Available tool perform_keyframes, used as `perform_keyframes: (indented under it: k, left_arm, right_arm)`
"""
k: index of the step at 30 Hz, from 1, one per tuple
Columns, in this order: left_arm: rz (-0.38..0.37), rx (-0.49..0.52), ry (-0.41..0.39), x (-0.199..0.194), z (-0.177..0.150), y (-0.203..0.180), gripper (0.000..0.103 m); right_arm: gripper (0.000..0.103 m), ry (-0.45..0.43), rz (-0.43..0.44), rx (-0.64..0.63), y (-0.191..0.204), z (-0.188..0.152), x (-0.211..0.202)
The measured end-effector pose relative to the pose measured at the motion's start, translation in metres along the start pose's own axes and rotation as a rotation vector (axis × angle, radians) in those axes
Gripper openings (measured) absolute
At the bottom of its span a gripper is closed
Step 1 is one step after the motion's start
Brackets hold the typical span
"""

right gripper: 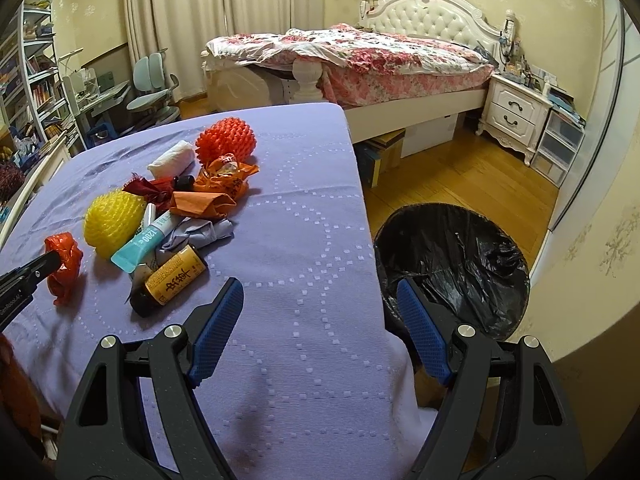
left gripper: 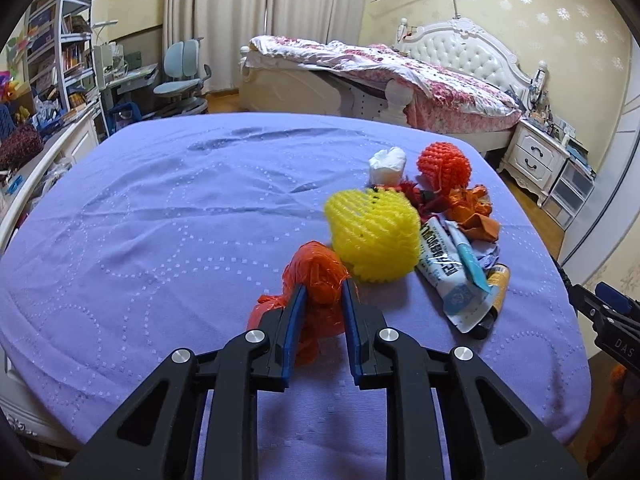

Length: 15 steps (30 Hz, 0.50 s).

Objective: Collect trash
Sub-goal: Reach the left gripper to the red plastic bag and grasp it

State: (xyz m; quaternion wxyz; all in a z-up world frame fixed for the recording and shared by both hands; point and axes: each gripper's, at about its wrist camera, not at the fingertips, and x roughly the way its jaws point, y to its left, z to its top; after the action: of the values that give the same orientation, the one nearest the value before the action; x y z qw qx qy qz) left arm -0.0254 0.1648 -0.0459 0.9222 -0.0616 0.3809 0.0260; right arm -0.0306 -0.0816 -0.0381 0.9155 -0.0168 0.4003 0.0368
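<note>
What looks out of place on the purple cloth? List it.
A heap of litter lies beside the lined bin, not in it. The left tool pinches a crumpled red bag.

Soft, even indoor light; faint shadows; strong fisheye bending, dark corner vignette; far shelves perhaps slightly blurred.

Left tongs (left gripper: 323, 292) are angled downward, blue pads (left gripper: 295, 312) closed on a crumpled red plastic bag (left gripper: 316, 276). Right tongs (right gripper: 320, 300) are angled downward too, pads (right gripper: 218, 326) spread wide, nothing gripped between them.
</note>
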Motion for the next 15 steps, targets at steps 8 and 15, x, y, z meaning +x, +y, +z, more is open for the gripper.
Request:
perform_keyframes:
  k: [8,15]
  left_arm:
    - [0.048,-0.007,-0.027,0.009,-0.005,-0.004,0.072]
    - [0.126,0.069,-0.04,0.008,-0.013,-0.009,0.075]
  right_arm:
    - [0.077,0.007,-0.004,0.0,0.0,-0.001,0.0]
    - [0.077,0.015,-0.001,0.017,-0.005,-0.003,0.005]
